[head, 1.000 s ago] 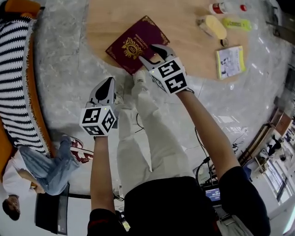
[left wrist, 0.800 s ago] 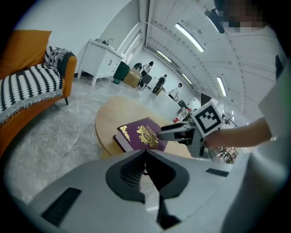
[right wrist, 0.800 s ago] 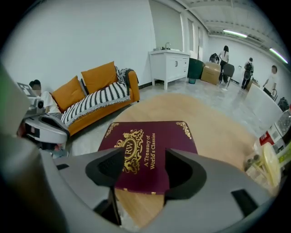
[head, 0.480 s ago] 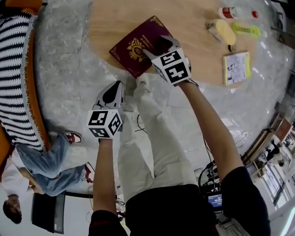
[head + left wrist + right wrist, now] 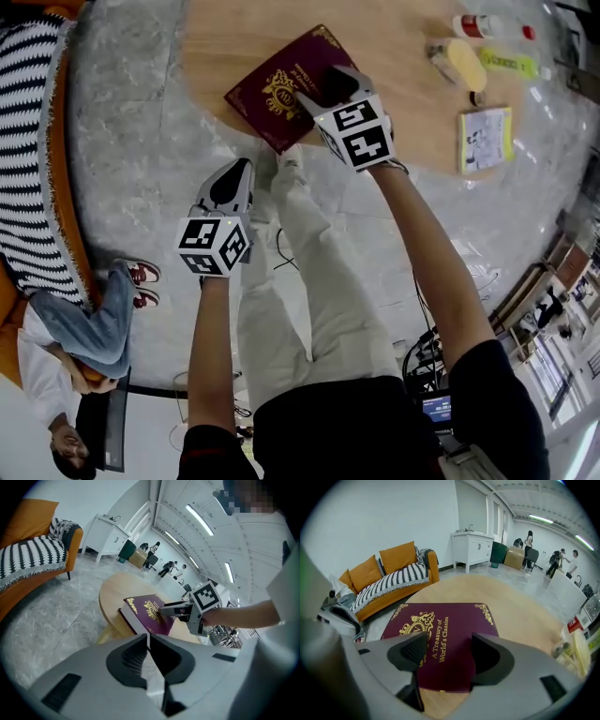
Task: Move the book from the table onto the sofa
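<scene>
Jaws on my right tongs (image 5: 328,86) had just been swinging apart, and now they stood very wide. Nothing was pinched in them. They hung over the near end of the book (image 5: 281,80). Its dark red cover showed in the gap between them. I could not tell if they touched it. A second before, these tongs sat at the book's near corner. By now they had come down and gone a bit further over the cover.

The book lay flat and closed on the table (image 5: 394,141), right at the table's edge nearest me.

My left tongs (image 5: 242,171) were shut tight with nothing in them. They hung off the table, over the floor, just short of that same edge.

The sofa (image 5: 398,555) stood well apart from the table, off to its left side, with a striped blanket on it.

I took the wide jaws to mean the reach was almost over and the grab came next. None of the carrying had been done yet. A flat book gives little to bite on, so I thought one jaw would need to slip under the end at the table's edge. Held by one end, the book might droop or slide out.
</scene>
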